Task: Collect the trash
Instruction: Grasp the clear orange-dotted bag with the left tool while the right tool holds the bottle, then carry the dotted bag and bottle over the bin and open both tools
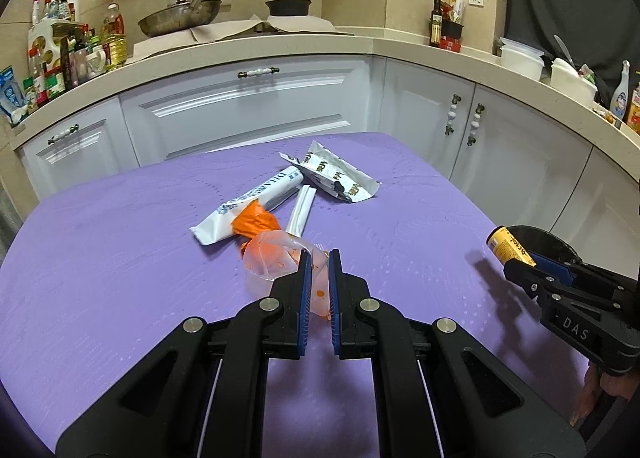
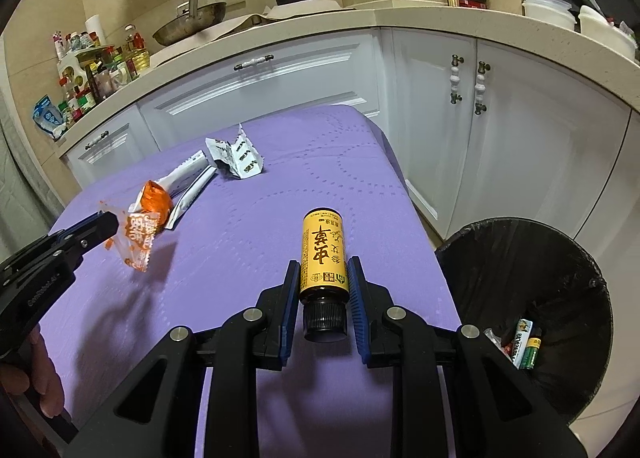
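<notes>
left gripper point(image 1: 319, 258) pinched on a clear orange-printed plastic wrapper point(image 1: 276, 262), centre frame; right gripper point(image 2: 323, 266) clamps a yellow-labelled, black-capped bottle point(image 2: 322, 254) beside the black bin point(image 2: 560, 258).

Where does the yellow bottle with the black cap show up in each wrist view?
Left wrist view: the yellow bottle is at the right edge, held in the right gripper.
Right wrist view: lower centre, its cap toward the camera.
Shared landmark: the black trash bin, behind the bottle in the left view, at lower right in the right view.
</notes>
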Tool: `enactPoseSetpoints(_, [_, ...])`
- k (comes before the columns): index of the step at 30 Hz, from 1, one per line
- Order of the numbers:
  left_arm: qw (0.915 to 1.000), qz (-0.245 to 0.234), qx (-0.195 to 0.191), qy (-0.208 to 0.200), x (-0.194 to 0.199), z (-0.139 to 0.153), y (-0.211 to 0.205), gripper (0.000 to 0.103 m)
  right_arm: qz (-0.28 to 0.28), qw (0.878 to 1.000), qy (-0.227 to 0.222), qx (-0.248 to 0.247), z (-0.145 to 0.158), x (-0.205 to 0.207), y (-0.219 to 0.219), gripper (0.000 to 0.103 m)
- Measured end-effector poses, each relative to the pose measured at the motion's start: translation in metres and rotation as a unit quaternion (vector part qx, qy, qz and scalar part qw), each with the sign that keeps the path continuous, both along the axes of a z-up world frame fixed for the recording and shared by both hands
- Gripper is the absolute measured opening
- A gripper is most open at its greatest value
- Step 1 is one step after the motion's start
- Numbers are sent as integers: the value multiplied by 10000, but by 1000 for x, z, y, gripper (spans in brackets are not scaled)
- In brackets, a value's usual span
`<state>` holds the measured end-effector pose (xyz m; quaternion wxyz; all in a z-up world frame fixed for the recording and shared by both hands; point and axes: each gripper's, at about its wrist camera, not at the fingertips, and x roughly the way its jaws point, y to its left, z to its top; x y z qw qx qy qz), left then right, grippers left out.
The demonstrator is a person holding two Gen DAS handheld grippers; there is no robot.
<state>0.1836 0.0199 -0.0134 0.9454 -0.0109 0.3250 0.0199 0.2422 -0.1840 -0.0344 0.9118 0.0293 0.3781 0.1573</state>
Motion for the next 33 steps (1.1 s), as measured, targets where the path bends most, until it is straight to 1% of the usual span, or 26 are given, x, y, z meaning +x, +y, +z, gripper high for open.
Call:
enactPoseSetpoints(9, [9999,50,52,-84,-20,6,1,8,-79,9999,-118,14,8,-15,-8,25])
enactPoseSetpoints(13, [9999,-4,63,-122,-22,10,-6,8,-244,9996,-169,18,11,-22,-20,25])
enactPoseSetpoints(16, [9998,-107,57,-160,-23,11,-18,8,-468,9986,-230,-37,14,-28,-36,25])
enactPoseSetpoints(23, [9979,-605,27,-250,-18,14,-63,8,-1009,9944,-290,-134,15,-38,-81,25])
enactPoseSetpoints(29, [9927,-1173,0,-294,-8,14,-116,8,-1422,9895,-237,-145,9,-44,-121,25])
enactPoseSetpoints(33, [9876,-1527,46,-358,-1,12,-154,8,-1630,9863,-225,-156,4,-45,-141,25])
